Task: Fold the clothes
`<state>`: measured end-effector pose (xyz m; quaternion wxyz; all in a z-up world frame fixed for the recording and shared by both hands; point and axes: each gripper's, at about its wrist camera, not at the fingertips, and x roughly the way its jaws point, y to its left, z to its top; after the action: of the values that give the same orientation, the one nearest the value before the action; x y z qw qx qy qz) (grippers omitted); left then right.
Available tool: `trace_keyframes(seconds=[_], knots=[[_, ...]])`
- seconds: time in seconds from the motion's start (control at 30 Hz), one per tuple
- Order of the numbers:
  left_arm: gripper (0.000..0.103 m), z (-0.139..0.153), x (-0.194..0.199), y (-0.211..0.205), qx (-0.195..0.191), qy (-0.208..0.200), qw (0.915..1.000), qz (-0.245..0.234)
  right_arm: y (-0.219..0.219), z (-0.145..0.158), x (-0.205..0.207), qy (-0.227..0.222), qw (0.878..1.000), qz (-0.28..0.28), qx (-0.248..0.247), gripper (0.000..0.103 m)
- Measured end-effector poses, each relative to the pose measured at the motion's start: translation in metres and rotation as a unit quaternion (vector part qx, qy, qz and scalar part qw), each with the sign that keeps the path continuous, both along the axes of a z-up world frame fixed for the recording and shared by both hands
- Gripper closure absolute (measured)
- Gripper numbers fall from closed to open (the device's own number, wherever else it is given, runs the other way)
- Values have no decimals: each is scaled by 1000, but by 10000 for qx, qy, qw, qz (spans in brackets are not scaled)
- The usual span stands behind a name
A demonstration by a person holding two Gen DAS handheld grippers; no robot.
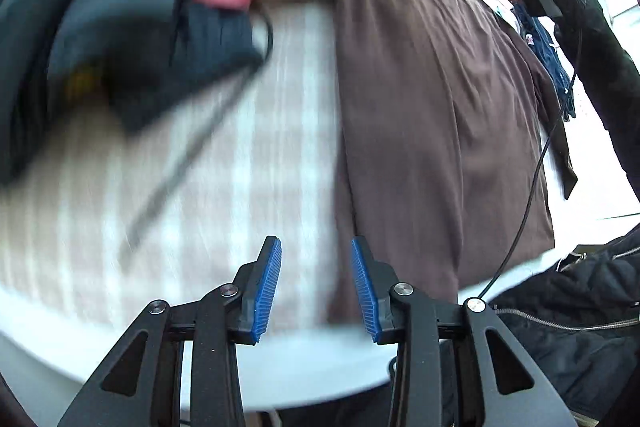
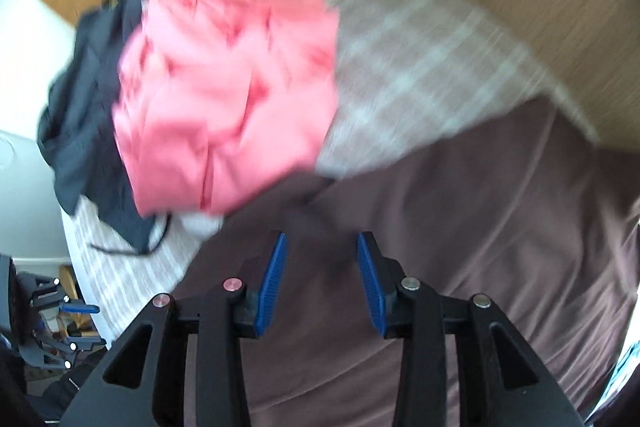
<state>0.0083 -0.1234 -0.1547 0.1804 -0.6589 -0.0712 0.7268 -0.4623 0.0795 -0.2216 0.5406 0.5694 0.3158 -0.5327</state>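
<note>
Hovering both tools over the brown garment [image 1: 432,115], spread flat on the striped bed cover [image 1: 248,155]. Left tool [image 1: 316,283] is apart, nothing btwn pads, at the garment's left edge. Right tool [image 2: 322,279] also apart and empty, over its far end. Both point steeply down. Pink [image 2: 232,67] and dark [image 2: 88,99] clothes are heaped far left. I'd pinch matching edge corners, lift evenly, keep the fold line straight. Frames are blurry.
</note>
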Motion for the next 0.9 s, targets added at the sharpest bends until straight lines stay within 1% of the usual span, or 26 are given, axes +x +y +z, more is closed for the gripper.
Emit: trace_keyframes(seconds=[0.07,0.13,0.2,0.3,0.4,0.47,0.5,0.53,0.57,0.6,0.63,0.7,0.77,0.9], knots=[[68,-4,13,7,-13,53,10000,-18,9,-5,16,95,9999,-17,52,66],[68,-6,18,15,31,148,9999,4,15,-8,26,296,9995,-129,-34,66],[66,-8,16,23,84,218,9997,-38,16,-6,29,284,9993,-237,-3,65],[64,-16,11,36,-104,229,9994,-241,19,-3,25,-41,9987,-481,133,65],[64,-20,14,44,-166,199,9988,-404,26,12,16,-308,9953,-916,35,65],[69,-20,14,49,-298,321,9977,-526,26,26,13,-278,9936,-1096,-68,65],[73,-19,15,52,-342,395,9970,-579,23,30,16,-247,9934,-1123,-61,65],[83,-18,15,55,-374,471,9962,-626,20,34,21,-217,9934,-1130,-33,64],[89,-17,16,57,-353,524,9958,-665,16,37,25,-186,9933,-1136,-5,63],[93,-16,16,58,-307,567,9955,-701,12,40,29,-155,9933,-1143,23,63],[95,-14,17,60,-284,619,9950,-735,8,41,35,-188,9930,-1165,64,63],[95,-7,19,63,-238,759,9934,-829,-2,43,49,-300,9920,-1218,154,63],[95,4,22,68,-135,955,9906,-972,-13,44,66,-280,9930,-1118,263,63],[95,23,25,83,30,1260,9837,-1285,-28,41,97,179,9928,-1020,605,63]])
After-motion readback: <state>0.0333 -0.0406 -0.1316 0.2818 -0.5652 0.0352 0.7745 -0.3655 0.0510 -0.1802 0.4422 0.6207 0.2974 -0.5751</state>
